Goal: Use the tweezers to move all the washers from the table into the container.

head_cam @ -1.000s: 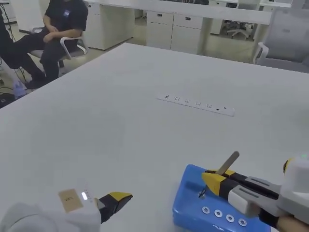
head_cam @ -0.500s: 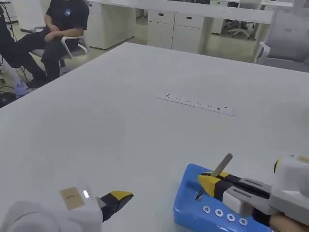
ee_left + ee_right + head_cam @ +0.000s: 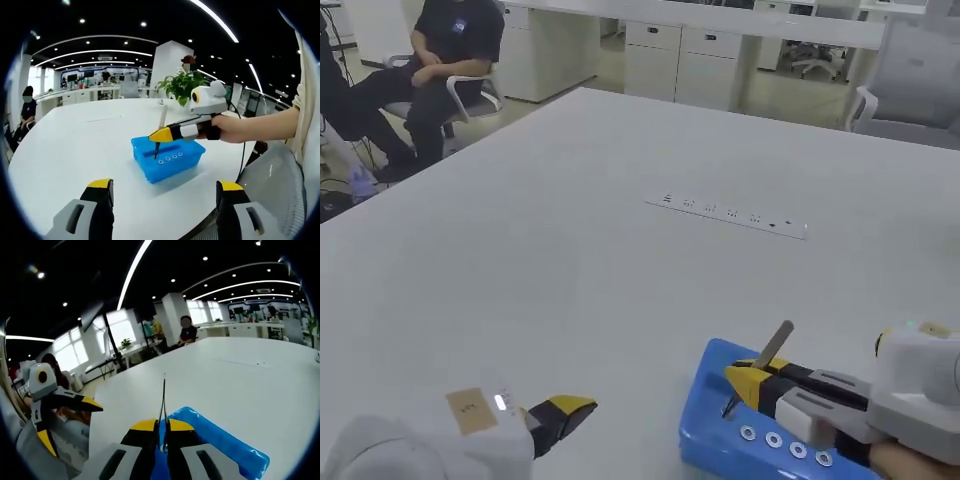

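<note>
Right gripper (image 3: pixel 732 376), fingers clamped on the tweezers (image 3: pixel 778 340), tips over the blue container (image 3: pixel 700 440) holding four washers (image 3: pixel 773 441); left gripper (image 3: pixel 570 410) fingers apart, tan sticker (image 3: pixel 468 408) unreadable; tabletop (image 3: pixel 570 250) stretches open beyond

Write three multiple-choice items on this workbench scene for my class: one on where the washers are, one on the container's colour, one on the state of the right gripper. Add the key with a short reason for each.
1. Where do the washers lie?
A. on the floor
B. on a chair
C. in a row inside the container

2. What colour is the container?
A. blue
B. red
C. green

3. How is the right gripper?
A. open and empty
B. shut on the tweezers
C. shut on a washer

Key:
1 C: the head view shows the small rings lined up on the container's floor.
2 A: its walls are bright blue in the head view and the left gripper view.
3 B: in the right gripper view the jaws are closed on the thin tweezers.
</note>
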`<state>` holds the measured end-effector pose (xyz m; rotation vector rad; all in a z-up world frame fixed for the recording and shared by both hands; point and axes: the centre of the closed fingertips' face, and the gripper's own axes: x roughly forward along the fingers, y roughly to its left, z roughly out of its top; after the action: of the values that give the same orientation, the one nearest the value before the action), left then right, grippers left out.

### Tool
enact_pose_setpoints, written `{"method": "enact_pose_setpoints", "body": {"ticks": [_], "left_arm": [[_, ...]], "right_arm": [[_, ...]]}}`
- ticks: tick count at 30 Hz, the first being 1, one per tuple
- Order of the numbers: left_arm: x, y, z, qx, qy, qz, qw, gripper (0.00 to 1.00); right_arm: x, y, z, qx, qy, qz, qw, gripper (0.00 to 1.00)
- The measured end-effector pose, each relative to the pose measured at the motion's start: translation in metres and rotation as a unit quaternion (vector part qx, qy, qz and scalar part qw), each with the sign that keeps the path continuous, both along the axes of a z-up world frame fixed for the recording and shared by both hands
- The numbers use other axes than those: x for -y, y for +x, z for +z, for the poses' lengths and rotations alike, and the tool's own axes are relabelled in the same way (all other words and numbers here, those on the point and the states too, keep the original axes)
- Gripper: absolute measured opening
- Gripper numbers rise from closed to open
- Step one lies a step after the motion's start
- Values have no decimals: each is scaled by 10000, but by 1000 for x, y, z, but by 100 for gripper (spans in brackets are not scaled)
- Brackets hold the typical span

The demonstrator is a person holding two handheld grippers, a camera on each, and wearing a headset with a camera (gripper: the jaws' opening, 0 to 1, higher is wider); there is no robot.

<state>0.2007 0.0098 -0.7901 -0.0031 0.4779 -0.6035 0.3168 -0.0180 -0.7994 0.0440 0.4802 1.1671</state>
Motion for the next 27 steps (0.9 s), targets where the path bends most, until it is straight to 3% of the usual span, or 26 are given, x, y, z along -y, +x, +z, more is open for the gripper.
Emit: {"method": "enact_pose_setpoints", "body": {"ticks": [6, 9, 27], "left_arm": [[0, 0, 0, 3, -1, 11, 10000, 86], [0, 0, 0, 7, 5, 7, 10000, 86], [0, 0, -1, -2, 28, -3, 10000, 85]], "right_arm": [[0, 0, -3, -3, -41, 5, 10000, 3], [2, 2, -9, 178, -261, 16, 9995, 3], [-5, 1, -23, 238, -499, 183, 9983, 4]]}}
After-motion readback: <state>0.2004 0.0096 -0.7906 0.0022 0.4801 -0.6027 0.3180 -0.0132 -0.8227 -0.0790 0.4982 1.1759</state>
